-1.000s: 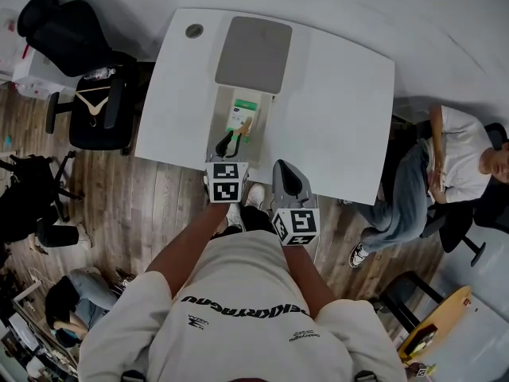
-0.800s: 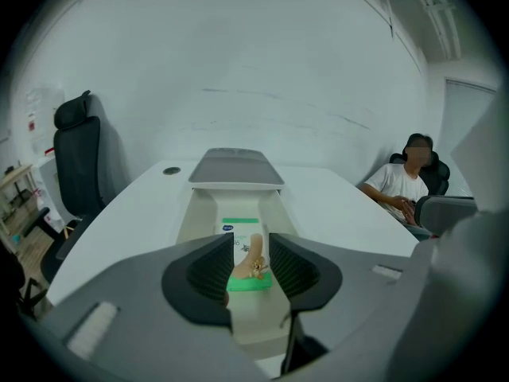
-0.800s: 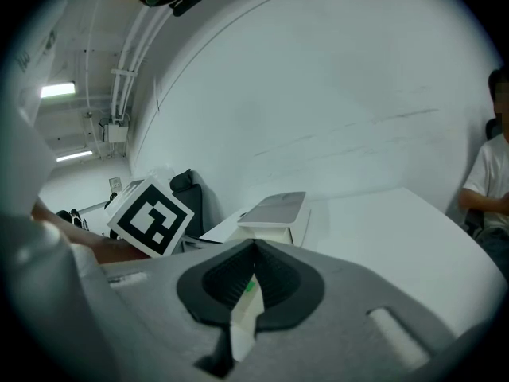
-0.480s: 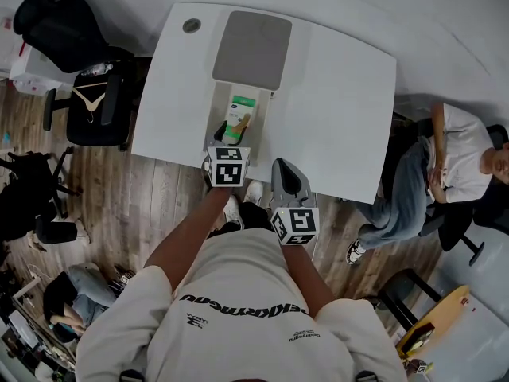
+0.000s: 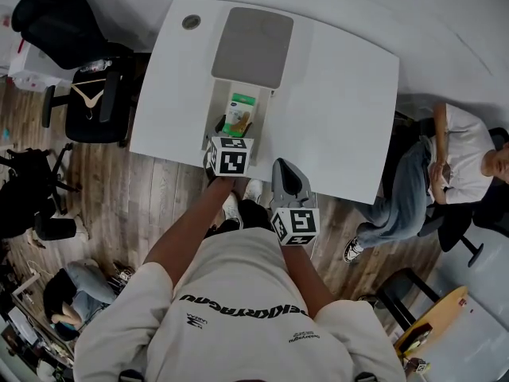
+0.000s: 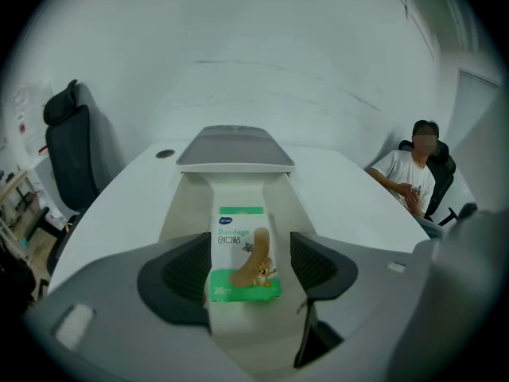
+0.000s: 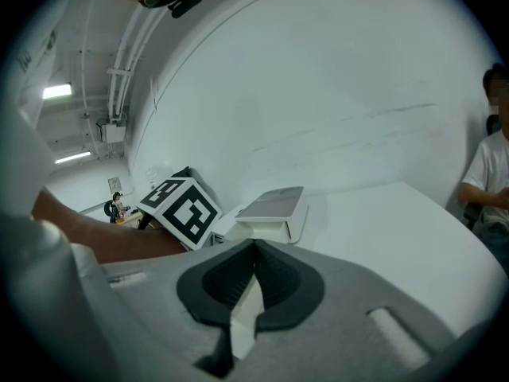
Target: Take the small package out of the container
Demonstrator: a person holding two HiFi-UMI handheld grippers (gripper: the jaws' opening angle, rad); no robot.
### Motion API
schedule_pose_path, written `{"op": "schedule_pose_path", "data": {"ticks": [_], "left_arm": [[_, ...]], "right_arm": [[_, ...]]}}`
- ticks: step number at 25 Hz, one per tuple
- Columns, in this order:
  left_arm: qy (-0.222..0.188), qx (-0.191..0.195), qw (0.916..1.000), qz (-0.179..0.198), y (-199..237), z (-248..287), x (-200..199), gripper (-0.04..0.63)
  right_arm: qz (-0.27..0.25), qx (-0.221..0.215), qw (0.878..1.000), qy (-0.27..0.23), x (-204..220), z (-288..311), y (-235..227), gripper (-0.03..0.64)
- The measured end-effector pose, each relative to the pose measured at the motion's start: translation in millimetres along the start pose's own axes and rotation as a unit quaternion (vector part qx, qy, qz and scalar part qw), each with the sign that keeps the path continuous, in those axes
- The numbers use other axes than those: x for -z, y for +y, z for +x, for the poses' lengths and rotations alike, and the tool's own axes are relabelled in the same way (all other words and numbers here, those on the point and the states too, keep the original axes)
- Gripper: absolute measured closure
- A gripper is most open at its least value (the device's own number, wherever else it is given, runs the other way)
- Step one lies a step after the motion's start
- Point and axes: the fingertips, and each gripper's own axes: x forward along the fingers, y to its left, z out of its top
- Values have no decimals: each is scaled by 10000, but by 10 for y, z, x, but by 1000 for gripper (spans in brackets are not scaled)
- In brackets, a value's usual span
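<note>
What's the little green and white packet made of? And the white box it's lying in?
The packet looks like thin card or plastic film, flat with a printed picture; I can't tell which. The box looks like smooth matte white plastic, with plain even walls. Its grey lid seems matte plastic too.

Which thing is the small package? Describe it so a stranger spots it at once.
On the white table, a long white container lies open near the front edge, its grey lid at the far end. The flat package lies inside it, the only coloured thing there: green and white, with a tan bandage pictured.
</note>
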Motion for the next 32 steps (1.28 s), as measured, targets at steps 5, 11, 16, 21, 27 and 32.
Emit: {"op": "schedule_pose_path", "data": {"ticks": [5, 11, 16, 21, 27, 32], "left_arm": [[182, -24, 9998, -37, 28, 82, 31, 275], [370, -44, 9992, -161, 55, 164, 86, 262], [466, -80, 9988, -141, 51, 230, 89, 254], [590, -116, 9981, -159, 72, 303, 102, 255], [718, -139, 9971, -193, 116, 374, 134, 255], [818, -164, 9963, -225, 134, 427, 168, 253]], "right_arm": [[13, 7, 10000, 36, 14, 6, -9, 618], [28, 2, 10000, 55, 49, 11, -21, 618], [25, 26, 10000, 67, 64, -3, -35, 618], [31, 45, 9999, 87, 75, 9, -39, 618], [32, 46, 9999, 112, 88, 32, -34, 617], [48, 72, 9999, 138, 110, 40, -68, 618]]}}
